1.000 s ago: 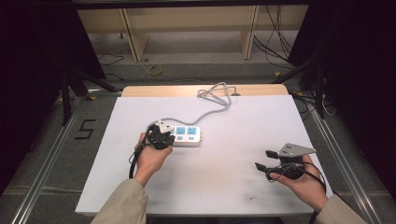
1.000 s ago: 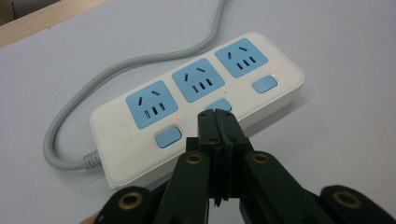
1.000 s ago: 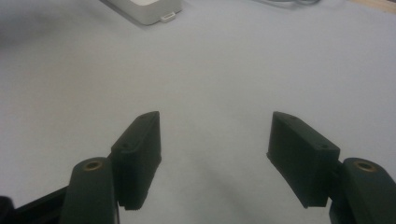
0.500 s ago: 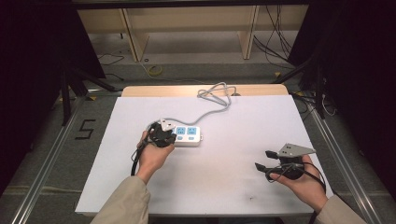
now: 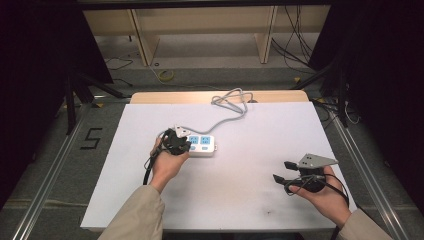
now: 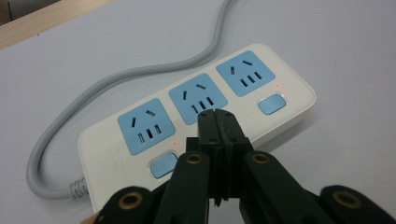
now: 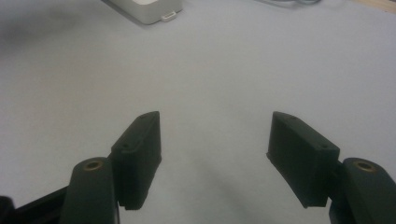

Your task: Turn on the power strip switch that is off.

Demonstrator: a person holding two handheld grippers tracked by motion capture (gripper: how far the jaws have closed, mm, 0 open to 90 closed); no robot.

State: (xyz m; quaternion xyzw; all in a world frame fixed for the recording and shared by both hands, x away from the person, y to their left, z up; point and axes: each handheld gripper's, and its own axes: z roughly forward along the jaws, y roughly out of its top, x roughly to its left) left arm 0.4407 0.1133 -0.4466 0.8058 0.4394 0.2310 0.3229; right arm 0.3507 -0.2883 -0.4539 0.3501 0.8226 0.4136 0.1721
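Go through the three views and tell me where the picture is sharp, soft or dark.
High view: the white table is evenly lit, the room around it falls nearly black. Left gripper view: the power strip is sharp, with small red lights glowing by its switches; the closed left hand-held gripper is crisp too. Right gripper view: the open right hand-held gripper looks soft, and the strip's corner at the top edge is blurred.

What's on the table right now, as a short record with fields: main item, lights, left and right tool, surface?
main item: white power strip with three blue sockets and a grey cord
lights: small red lamps lit beside the switches
left gripper: jaws shut, tips over the strip's middle switch area
right gripper: jaws open, nothing between them, apart from the strip
surface: white board
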